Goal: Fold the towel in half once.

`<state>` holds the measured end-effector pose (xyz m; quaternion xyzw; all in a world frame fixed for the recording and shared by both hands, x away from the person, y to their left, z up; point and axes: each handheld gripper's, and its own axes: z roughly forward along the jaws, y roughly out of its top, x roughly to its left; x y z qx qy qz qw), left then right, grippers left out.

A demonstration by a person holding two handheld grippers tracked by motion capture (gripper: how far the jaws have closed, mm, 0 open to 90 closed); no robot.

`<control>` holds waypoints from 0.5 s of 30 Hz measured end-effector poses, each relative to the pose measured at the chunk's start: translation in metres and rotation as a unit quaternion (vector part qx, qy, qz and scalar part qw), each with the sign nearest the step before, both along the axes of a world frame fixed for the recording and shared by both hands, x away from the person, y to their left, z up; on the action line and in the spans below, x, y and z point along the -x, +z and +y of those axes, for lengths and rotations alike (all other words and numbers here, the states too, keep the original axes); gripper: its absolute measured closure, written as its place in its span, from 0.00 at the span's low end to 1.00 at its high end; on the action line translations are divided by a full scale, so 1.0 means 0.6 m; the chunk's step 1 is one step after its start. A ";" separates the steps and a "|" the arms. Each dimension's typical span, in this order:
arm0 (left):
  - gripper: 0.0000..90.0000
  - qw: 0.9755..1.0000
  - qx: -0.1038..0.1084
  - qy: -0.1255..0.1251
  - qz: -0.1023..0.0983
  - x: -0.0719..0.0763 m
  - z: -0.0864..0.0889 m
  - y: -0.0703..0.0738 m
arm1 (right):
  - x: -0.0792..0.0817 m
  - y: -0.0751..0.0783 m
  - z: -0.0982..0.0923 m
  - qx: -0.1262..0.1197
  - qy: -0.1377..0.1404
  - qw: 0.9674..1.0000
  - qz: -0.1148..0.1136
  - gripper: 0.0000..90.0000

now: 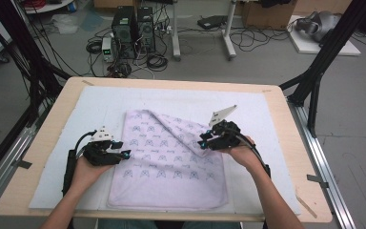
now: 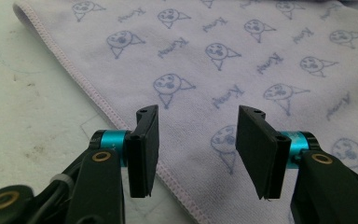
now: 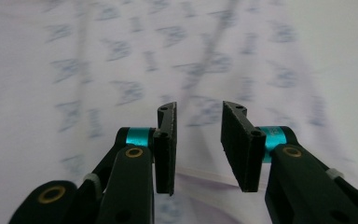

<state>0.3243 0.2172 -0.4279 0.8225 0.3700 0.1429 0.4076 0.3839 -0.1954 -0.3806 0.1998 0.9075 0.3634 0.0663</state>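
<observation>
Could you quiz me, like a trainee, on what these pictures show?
1. True or false: the pale lilac printed cloth lies fully flat on the table.
2. Which tool sits at the cloth's stitched left edge: A the left tool, B the right tool?
3. What lies between the cloth and the light wooden table?

Key
1. False: its upper right corner is folded over.
2. A; its jaws stand apart with nothing between them.
3. A white felt mat.
</observation>
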 end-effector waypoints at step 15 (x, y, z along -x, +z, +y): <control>0.54 1.000 -0.019 -0.012 0.011 -0.002 -0.011 -0.009 | -0.041 -0.059 0.035 0.059 -0.026 0.998 0.022 0.88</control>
